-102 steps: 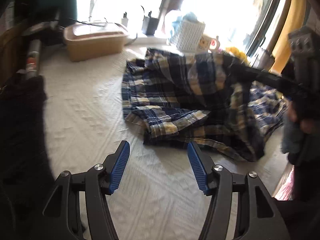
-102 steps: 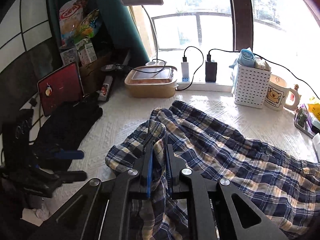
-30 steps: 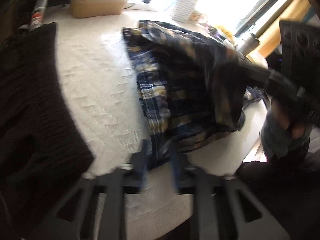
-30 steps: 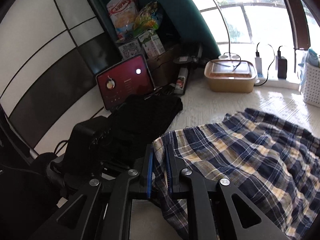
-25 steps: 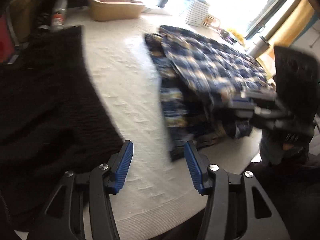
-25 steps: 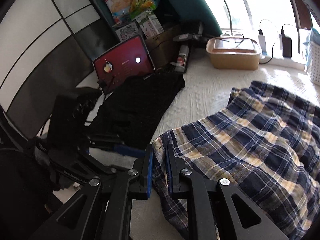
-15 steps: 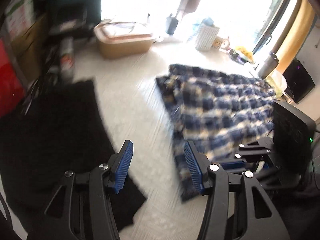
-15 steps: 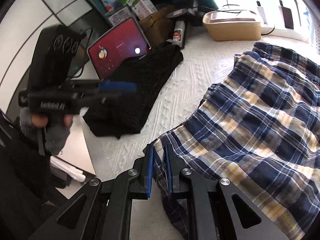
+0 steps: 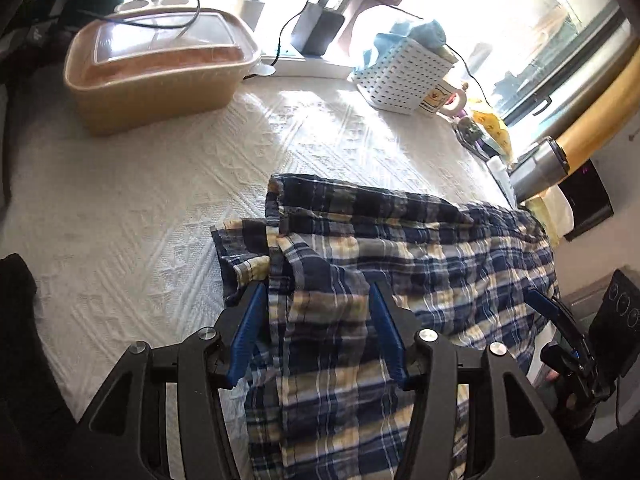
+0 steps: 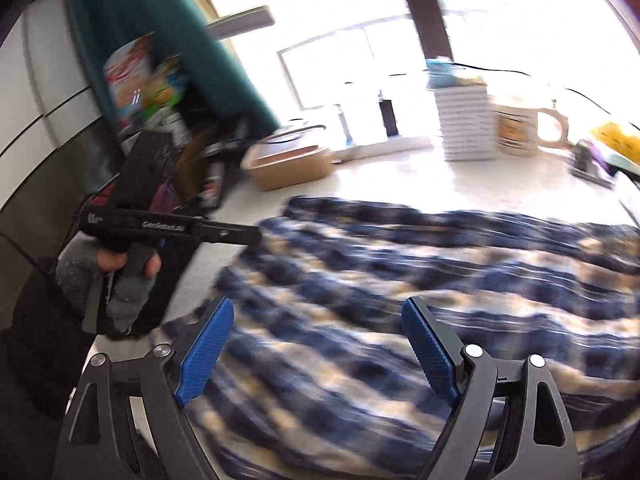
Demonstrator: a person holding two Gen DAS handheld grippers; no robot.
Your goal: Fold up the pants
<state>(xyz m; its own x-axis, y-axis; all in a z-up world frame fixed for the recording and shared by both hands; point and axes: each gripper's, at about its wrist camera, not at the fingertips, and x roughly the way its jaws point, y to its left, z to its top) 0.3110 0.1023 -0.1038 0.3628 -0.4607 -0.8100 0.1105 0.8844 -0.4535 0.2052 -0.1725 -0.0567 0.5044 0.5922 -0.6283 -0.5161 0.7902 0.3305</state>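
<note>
The blue, yellow and white plaid pants point(image 9: 420, 248) lie spread on the white textured cloth, with a folded corner toward the left. My left gripper point(image 9: 316, 320) is open above that near corner. Fabric lies between and under its blue pads point(image 9: 246, 332), and they do not pinch it. My right gripper point(image 10: 316, 344) hovers over the blurred pants point(image 10: 400, 264); its jaws are opening and stand wide, with nothing pressed between them. In the right wrist view a hand in a grey glove point(image 10: 120, 280) holds the left gripper point(image 10: 224, 234) at the pants' left edge.
At the back stand a tan lidded container point(image 9: 152, 76), chargers with cables point(image 9: 316, 32), a white perforated basket point(image 9: 404, 76) and a mug point(image 9: 440, 98). A black garment point(image 9: 16, 280) lies at the left. A metal tumbler point(image 9: 536, 168) stands by the right edge.
My right gripper let go of the pants' edge and its jaws spread wide. My left gripper swung from over the black garment to above the pants' corner.
</note>
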